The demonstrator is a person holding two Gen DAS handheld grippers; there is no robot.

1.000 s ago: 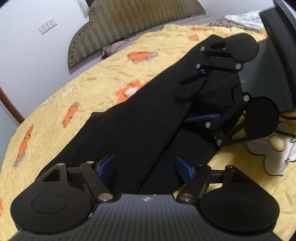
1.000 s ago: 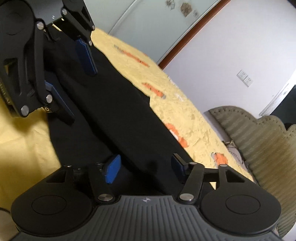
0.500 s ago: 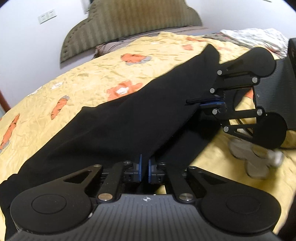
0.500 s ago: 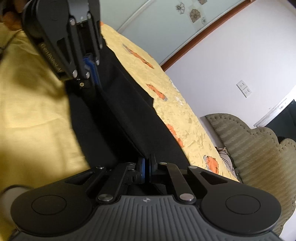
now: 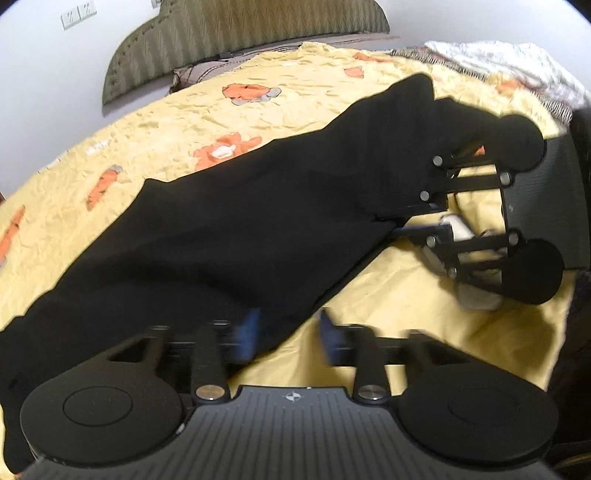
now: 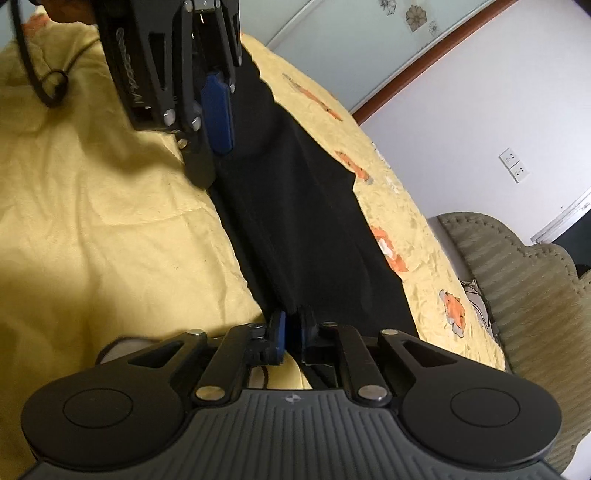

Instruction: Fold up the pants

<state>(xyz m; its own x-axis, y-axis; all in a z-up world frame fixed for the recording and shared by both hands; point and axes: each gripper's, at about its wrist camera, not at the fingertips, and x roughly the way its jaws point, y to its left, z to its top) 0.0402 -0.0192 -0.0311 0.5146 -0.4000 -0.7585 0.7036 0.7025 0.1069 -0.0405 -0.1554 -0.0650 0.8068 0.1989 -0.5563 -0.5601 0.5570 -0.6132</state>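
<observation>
Left wrist view: black pants (image 5: 229,236) lie lengthwise on the bed (image 5: 388,295), one leg folded over the other, running from the near edge toward the headboard (image 5: 236,33). Left hand-held gripper (image 5: 288,332) is opening, jaws apart w/ a pants edge between them, pads not pressing, prob. letting go. Right hand-held gripper (image 6: 291,332) is clamped on the pants' edge in right wrist view, likely holding the layers aligned. Next prob. a crosswise fold
</observation>
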